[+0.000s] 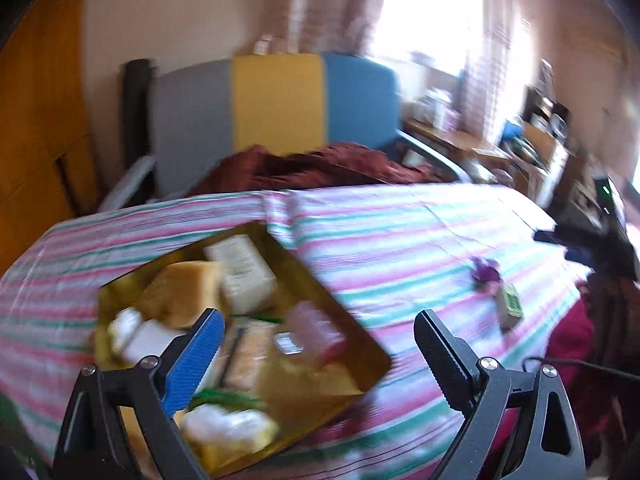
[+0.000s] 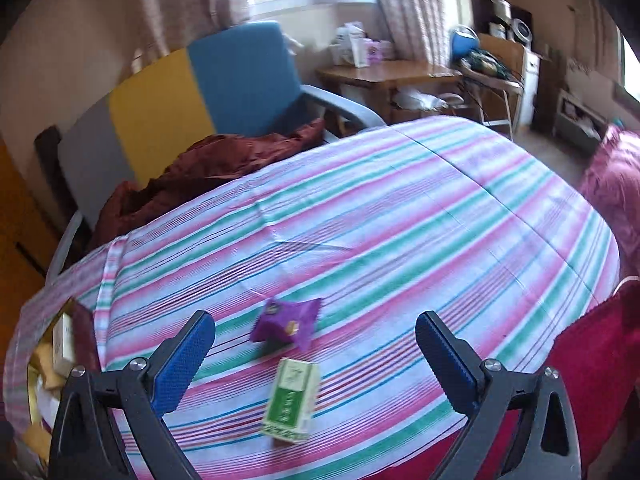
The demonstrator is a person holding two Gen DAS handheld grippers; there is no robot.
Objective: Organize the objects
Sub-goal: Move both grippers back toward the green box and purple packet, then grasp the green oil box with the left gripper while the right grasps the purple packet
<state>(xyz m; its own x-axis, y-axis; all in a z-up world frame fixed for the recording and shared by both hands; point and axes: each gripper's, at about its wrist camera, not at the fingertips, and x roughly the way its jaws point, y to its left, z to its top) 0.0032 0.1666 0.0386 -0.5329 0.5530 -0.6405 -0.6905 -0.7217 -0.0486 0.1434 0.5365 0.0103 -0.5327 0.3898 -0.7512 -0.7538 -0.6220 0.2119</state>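
Observation:
A gold tray [image 1: 372, 354] lies on the striped bed cover, filled with several boxes and packets, among them a white box [image 1: 244, 272] and a pink one [image 1: 316, 330]. My left gripper [image 1: 316, 340] is open and empty, held just above the tray's near side. A green and white box [image 2: 292, 404] and a purple packet [image 2: 286, 322] lie on the cover between my right gripper's fingers. My right gripper [image 2: 316, 344] is open and empty above them. Both also show in the left wrist view, the box [image 1: 510, 306] and the packet [image 1: 486, 272]. The tray's edge [image 2: 56, 332] shows at the far left.
The striped cover [image 2: 400, 220] spans the bed. A grey, yellow and blue chair [image 1: 276, 108] with a dark red cloth [image 1: 320, 168] stands behind it. A wooden table [image 2: 392, 74] with clutter is at the back right. Red bedding [image 2: 592, 360] lies at the right edge.

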